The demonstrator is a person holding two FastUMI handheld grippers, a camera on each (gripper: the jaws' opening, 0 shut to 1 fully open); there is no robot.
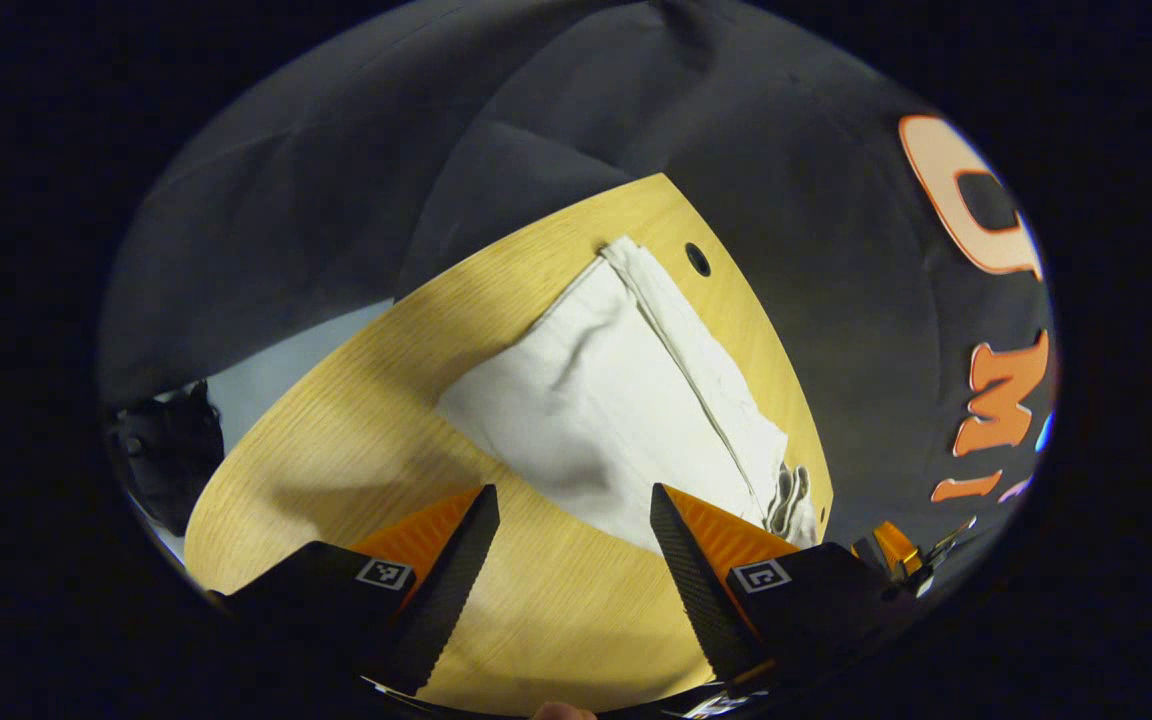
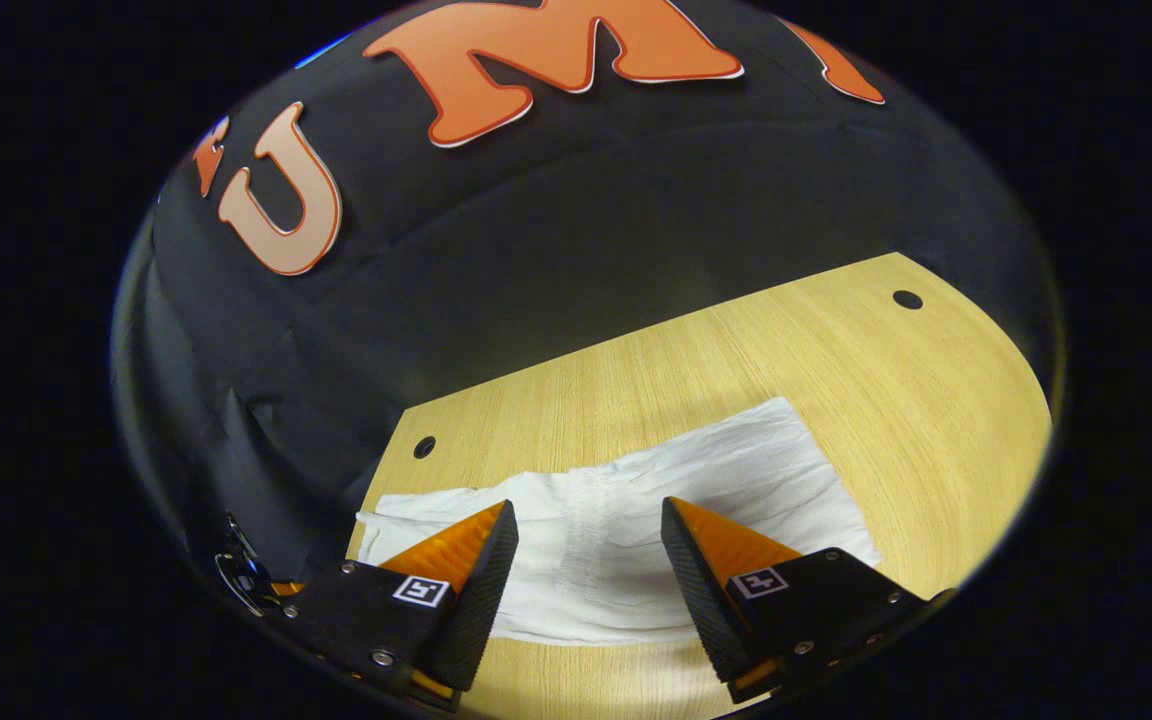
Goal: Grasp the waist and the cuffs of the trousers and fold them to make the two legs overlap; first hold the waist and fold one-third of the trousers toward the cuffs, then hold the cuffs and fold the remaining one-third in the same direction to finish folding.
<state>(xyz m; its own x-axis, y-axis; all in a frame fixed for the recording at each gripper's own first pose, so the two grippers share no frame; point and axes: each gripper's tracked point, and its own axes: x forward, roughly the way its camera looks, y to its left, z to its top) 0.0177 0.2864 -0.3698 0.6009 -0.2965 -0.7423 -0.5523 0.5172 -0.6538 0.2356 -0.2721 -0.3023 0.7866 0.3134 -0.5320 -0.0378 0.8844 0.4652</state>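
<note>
Left tongs (image 1: 574, 505) spread wide, nothing between the fingers (image 1: 456, 570), poised above bare desk (image 1: 356, 440) just short of the near edge of the trousers (image 1: 616, 400). Right tongs (image 2: 588, 520) likewise released, fingers (image 2: 484, 590) parted and empty, hovering over the trousers (image 2: 636, 510) with the cloth showing in the gap between them.

In the left gripper view: trousers white, lying flat on the pale wooden desk, legs laid one over the other, a doubled edge with a seam running along the right side from the far end to the near one. Small bunch of cloth at the near right corner (image 1: 791, 500), close to the desk's edge. Round hole (image 1: 698, 259) in the desk top just beyond the far end of the trousers. Part of the other tongs (image 1: 901, 550) glimpsed low at the right, past the desk's edge. Shadow across the desk left of the cloth. Black booth wall (image 1: 496, 120) behind the desk; strip of pale floor (image 1: 276, 370) at the left.

In the right gripper view: trousers stretched crosswise, one end near the desk's left edge, the other ending well short of the right, wrinkled band near the middle. Bare wood of the desk (image 2: 736, 340) beyond the cloth, with one hole (image 2: 424, 447) at the far left corner and another (image 2: 907, 299) at the far right. Black wall (image 2: 576, 220) hanging close behind.
</note>
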